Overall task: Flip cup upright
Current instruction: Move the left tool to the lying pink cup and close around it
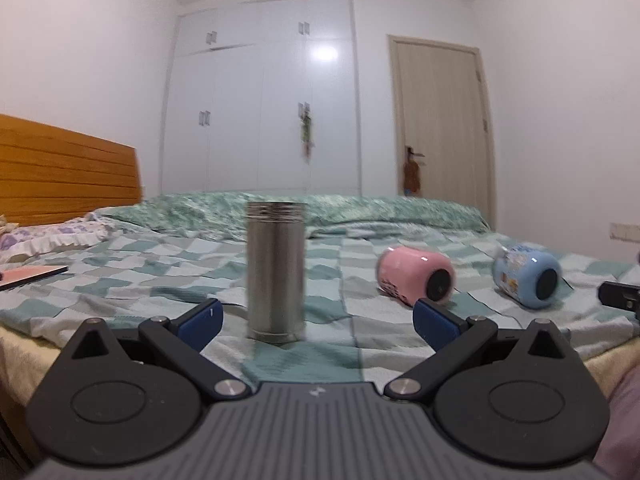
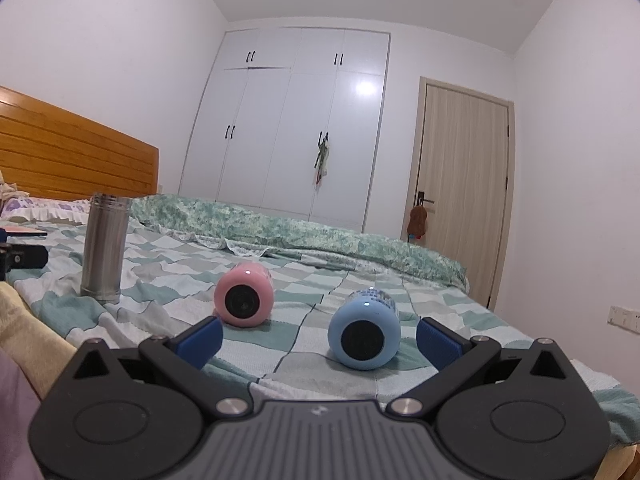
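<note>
A steel cup (image 1: 275, 271) stands upright on the checked bedspread, just ahead of my left gripper (image 1: 316, 325), which is open and empty. A pink cup (image 1: 416, 277) and a blue cup (image 1: 527, 276) lie on their sides to its right, bases toward me. In the right wrist view the blue cup (image 2: 364, 329) lies just ahead of my right gripper (image 2: 319, 343), which is open and empty; the pink cup (image 2: 244, 294) lies left of it and the steel cup (image 2: 105, 242) stands far left.
The bed (image 2: 280, 328) has a rolled green quilt (image 2: 304, 232) along the far side, a wooden headboard (image 1: 68, 172) at left, and a pink book (image 1: 32, 275) by the pillow. A wardrobe (image 2: 296, 120) and door (image 2: 464, 184) stand beyond.
</note>
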Demonstrator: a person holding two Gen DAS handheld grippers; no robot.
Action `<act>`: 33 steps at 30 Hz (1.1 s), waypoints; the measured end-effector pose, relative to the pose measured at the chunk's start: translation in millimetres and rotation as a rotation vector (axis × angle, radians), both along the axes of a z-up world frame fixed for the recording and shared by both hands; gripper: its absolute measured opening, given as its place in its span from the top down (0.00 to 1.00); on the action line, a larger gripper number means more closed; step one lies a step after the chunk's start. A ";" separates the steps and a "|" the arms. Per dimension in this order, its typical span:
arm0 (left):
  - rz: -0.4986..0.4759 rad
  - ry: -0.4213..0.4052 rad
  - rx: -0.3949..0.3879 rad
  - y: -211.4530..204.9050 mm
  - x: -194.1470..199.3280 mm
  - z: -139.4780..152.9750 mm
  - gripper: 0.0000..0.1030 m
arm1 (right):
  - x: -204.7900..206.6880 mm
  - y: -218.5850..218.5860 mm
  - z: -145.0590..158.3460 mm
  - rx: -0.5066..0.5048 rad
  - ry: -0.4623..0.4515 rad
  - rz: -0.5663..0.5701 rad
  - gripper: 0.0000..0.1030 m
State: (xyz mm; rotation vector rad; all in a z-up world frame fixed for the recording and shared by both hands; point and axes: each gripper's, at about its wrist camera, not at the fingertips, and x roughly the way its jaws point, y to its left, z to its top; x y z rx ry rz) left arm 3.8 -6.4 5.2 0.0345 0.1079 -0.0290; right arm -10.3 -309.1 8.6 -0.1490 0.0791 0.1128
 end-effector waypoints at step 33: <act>-0.415 0.676 0.066 -80.7 359.7 52.0 0.00 | 190.0 -83.9 48.9 0.107 0.179 -0.012 0.00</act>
